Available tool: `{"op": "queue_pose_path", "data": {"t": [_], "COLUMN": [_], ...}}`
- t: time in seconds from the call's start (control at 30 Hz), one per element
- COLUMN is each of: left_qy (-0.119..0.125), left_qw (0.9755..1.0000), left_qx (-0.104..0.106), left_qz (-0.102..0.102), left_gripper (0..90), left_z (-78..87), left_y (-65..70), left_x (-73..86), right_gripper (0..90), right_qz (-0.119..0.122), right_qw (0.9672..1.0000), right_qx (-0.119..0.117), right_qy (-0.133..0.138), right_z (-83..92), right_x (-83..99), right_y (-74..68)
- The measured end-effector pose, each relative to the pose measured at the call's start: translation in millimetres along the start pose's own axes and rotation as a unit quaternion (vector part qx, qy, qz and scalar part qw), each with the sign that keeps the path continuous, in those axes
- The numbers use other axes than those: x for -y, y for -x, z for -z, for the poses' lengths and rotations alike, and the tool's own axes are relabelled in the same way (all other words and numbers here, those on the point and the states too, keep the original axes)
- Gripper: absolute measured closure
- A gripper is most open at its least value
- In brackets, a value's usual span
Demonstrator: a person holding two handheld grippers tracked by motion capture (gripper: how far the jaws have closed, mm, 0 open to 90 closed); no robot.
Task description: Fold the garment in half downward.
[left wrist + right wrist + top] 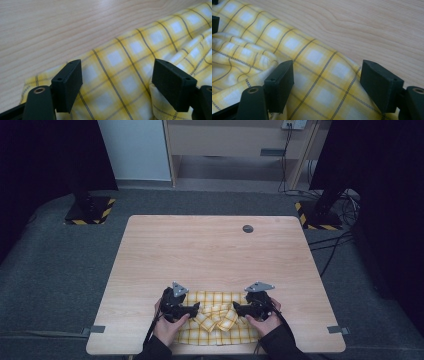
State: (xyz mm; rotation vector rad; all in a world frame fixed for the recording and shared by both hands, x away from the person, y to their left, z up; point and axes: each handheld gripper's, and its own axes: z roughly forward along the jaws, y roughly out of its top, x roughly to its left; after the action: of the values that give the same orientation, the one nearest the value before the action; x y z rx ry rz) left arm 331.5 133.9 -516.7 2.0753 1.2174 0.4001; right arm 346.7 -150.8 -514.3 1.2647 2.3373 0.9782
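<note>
Yellow checked cloth (216,317) lay bunched at the near edge of the wooden table (210,250), close to the person, its long axis running left to right across the table between the two hands. Left gripper (196,307) sat at the cloth's left end, pointing inward toward the middle; in the left gripper view its jaws stood released and wide apart, straddling a flat stretch of cloth (120,80) with the cloth's corner just beside the left-hand jaw and a raised fold pressing against the right-hand jaw. Nothing was pinched between them. Middle of the cloth was heaped in loose folds, rumpled and standing higher than the ends. Right gripper (237,309) sat at the right end, also pointing inward, mirror to the other; in the right gripper view its jaws were likewise released and spread over the cloth (317,82), the heaped folds beside its left-hand jaw, the cloth's edge running under the right-hand jaw with bare table beyond. Both grippers lay about equally near the cloth, each already over its own end. Judgement: the coming move turns on each gripper closing on the layer directly beneath it, then drawing outward along the cloth's long axis. A small dark disc (247,228) lay far off toward the table's back edge, well apart.
</note>
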Motion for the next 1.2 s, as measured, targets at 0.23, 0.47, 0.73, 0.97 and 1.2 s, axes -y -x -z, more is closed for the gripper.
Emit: {"op": "queue_pose_path", "data": {"t": [0.23,0.47,0.73,0.97,1.2], "left_qy": [-0.006,0.007,0.003,-0.011,-0.028], "left_qw": [0.9998,0.9994,0.9998,0.9994,0.9982], "left_qx": [0.018,0.033,0.015,0.032,0.046], "left_qz": [-0.002,-0.004,0.014,-0.012,-0.028], "left_gripper": [23.2,21.8,20.7,19.8,18.7], "left_z": [7.5,20.2,9.5,10.4,20.5], "left_y": [4.4,5.9,-6.8,6.6,16.0], "left_x": [12.2,13.0,1.4,6.3,16.5], "right_gripper": [26.5,26.2,24.7,23.6,22.5], "right_qz": [0.021,0.038,0.041,0.049,0.059], "right_qw": [0.9997,0.9991,0.9988,0.9978,0.9969], "right_qx": [0.0,-0.01,-0.018,-0.022,-0.041], "right_qy": [0.008,0.015,0.02,0.038,0.033], "right_z": [12.2,27.6,34.0,35.0,40.0], "right_x": [11.3,26.1,27.6,17.8,28.3], "right_y": [-8.6,-16.0,-19.2,-23.5,-29.3]}}
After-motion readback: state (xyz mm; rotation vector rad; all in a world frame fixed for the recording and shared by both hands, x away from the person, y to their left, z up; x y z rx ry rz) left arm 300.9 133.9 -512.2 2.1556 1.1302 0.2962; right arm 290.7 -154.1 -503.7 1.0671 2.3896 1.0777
